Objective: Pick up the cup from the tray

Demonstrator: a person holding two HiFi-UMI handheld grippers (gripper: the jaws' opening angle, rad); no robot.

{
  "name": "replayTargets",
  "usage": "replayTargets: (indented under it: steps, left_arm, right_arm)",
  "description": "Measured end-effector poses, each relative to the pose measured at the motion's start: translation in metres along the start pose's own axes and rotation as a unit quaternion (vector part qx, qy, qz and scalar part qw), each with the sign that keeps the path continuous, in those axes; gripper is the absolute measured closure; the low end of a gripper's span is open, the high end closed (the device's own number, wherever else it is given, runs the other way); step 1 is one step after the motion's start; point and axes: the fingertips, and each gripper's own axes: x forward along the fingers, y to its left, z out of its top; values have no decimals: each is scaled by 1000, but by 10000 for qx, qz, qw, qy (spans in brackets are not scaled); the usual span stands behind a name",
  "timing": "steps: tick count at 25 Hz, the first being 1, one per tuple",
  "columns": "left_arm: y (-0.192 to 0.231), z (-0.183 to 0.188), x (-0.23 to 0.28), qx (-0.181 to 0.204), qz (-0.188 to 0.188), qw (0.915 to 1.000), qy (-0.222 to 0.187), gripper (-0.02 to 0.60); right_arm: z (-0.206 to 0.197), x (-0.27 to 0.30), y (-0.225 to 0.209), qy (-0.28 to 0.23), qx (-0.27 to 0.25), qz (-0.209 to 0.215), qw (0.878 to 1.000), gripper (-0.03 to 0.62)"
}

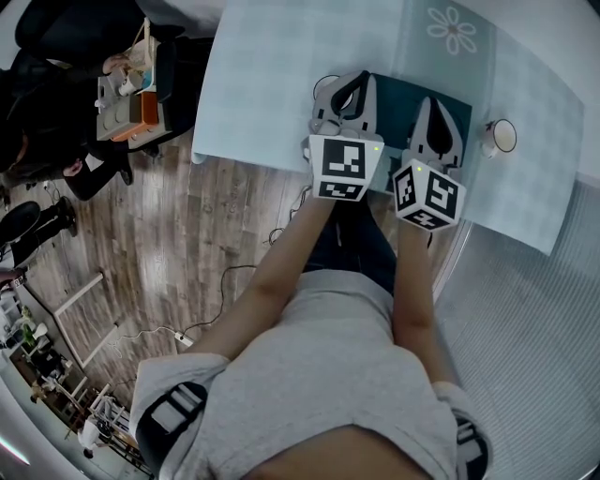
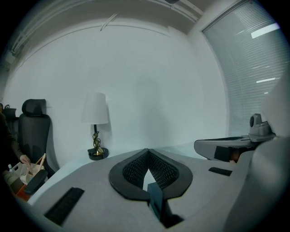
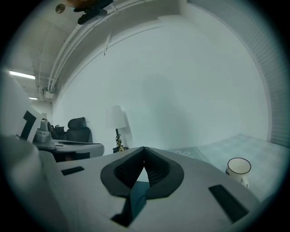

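A white cup (image 1: 500, 137) with a dark rim stands on the pale checked tablecloth, just right of a dark teal tray (image 1: 398, 94). In the right gripper view the cup (image 3: 238, 168) sits low at the right, apart from the jaws. My left gripper (image 1: 359, 82) and right gripper (image 1: 433, 103) hover side by side over the tray's near part. Both are shut with nothing between the fingers. The left jaws (image 2: 148, 153) and the right jaws (image 3: 144, 150) point nearly level towards a white wall. Most of the tray is hidden under the grippers.
The table (image 1: 281, 75) ends at a near edge just below the grippers, with wooden floor (image 1: 187, 244) and cables beyond. A flower motif (image 1: 452, 28) lies at the far side. A table lamp (image 2: 95, 122) and an office chair (image 2: 34, 131) stand far left. A person with a cluttered trolley (image 1: 131, 98) is at left.
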Motion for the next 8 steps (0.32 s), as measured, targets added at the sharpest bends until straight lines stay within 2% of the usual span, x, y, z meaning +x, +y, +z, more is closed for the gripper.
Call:
replayTargets:
  steps: [8]
  left_arm:
    - [2, -2, -2, 155, 22, 9999, -8, 574]
  right_arm:
    - [-4, 0, 4, 19, -10, 1, 10000, 588]
